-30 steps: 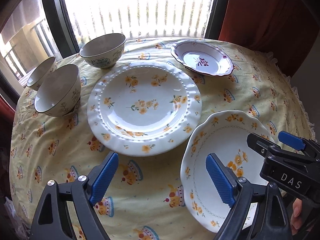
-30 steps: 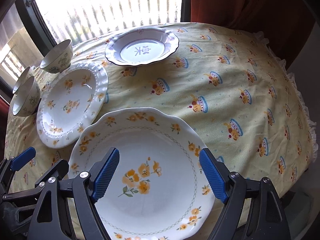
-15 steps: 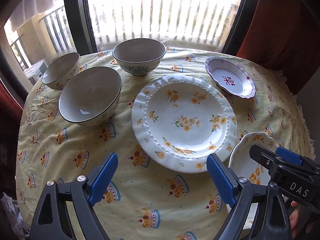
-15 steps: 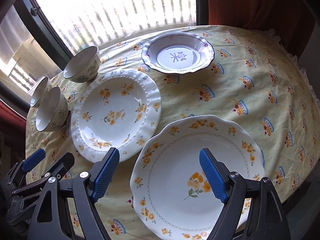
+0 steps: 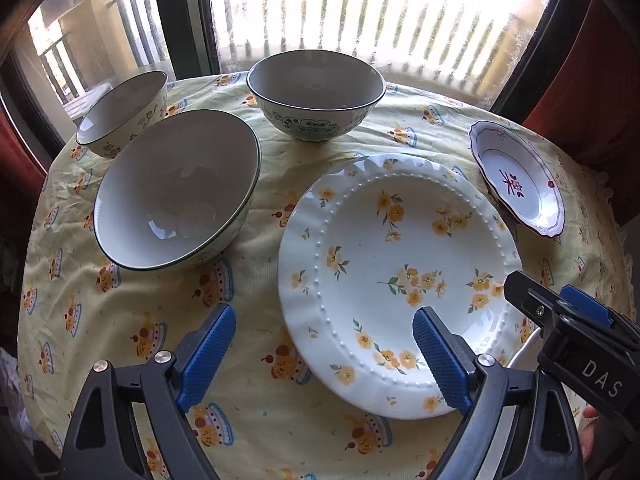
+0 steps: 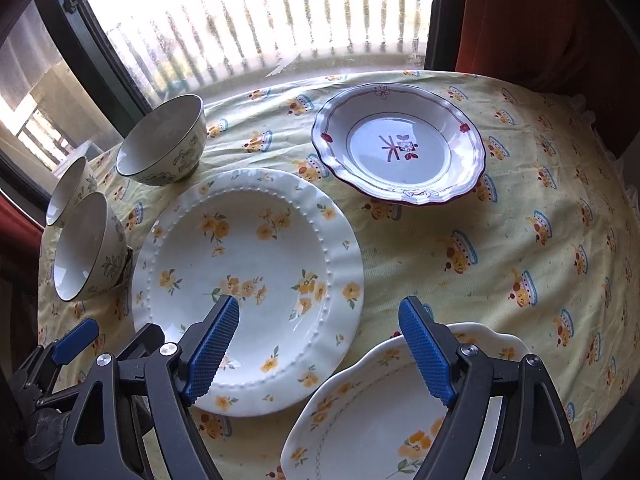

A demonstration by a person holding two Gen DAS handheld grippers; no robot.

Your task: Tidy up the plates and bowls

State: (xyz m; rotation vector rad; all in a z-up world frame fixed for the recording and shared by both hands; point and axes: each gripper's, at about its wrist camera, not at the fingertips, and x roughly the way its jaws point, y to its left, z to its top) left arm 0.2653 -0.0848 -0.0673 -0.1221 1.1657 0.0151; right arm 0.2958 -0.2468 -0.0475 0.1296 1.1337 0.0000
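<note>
left gripper [image 5: 324, 354] wide apart above upright, round beaded plate [image 5: 400, 280]

yellow printed tablecloth [image 5: 256, 412], window [image 5: 360, 12], red curtain [image 6: 520, 12]

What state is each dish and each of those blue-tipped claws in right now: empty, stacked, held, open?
Large white beaded plate with yellow flowers: flat, empty, not held.
Scalloped white plate with yellow flowers: flat, empty, partly out of view.
Purple-rimmed white dish with red motif: upright, empty.
Three green-rimmed white bowls: upright, empty, unstacked.
Left claw: open, holding nothing.
Right claw: open, holding nothing.
</note>
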